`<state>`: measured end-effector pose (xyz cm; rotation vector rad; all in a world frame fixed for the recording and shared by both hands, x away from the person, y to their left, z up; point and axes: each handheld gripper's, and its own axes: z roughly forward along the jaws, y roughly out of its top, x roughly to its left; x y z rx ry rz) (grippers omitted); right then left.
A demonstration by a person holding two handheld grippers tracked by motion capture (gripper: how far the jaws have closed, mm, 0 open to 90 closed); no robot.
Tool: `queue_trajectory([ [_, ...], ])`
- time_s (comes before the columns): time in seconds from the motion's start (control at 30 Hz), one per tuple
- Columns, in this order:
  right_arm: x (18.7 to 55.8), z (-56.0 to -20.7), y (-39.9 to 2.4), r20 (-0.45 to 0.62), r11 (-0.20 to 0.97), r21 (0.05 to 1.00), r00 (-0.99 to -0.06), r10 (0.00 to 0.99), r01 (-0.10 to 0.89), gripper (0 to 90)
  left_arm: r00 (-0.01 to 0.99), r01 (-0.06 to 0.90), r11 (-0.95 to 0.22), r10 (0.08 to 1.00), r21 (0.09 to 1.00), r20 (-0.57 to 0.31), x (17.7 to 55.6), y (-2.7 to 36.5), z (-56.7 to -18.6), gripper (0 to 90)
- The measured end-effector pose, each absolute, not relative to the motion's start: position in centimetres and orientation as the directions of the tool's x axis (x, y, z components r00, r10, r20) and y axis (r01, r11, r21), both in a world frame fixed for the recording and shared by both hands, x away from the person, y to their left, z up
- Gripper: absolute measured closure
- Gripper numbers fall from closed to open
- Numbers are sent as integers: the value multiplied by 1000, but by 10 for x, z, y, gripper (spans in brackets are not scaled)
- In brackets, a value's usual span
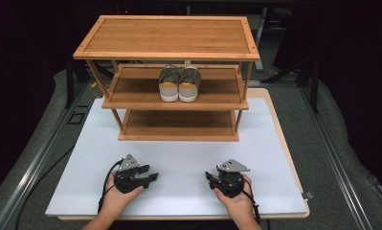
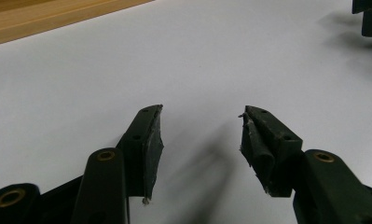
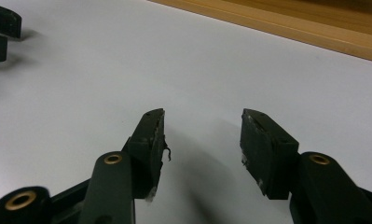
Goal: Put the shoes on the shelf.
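Shoes [image 1: 179, 83] on rack's middle shelf [image 1: 131, 98] show heels toward person; both grippers' fingers spread, empty.

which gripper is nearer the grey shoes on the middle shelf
Left, narrowly. The left gripper sits below and slightly left of the grey shoes; the right gripper sits below and right, a bit farther.

Even overhead light, moderately bright on the white board [image 1: 179, 158]; surroundings fall to near black at the frame edges. Shoe rack [image 1: 167, 38] casts soft shadow onto its lower shelves. High view slightly soft, low resolution. In both gripper views the jaws throw diffuse grey shadows forward on the white surface; far background blurry, mild wide-angle stretching at corners. No glare.
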<state>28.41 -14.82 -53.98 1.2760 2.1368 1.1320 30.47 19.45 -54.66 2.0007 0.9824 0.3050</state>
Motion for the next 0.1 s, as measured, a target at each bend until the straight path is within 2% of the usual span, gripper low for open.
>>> queue_trajectory([
  [0.1, 284, -539, -149, 67, 252, 809, -510, 858, 531, 486, 656, 525, -309, 740, 793, -146, 305, 197, -544, 458],
])
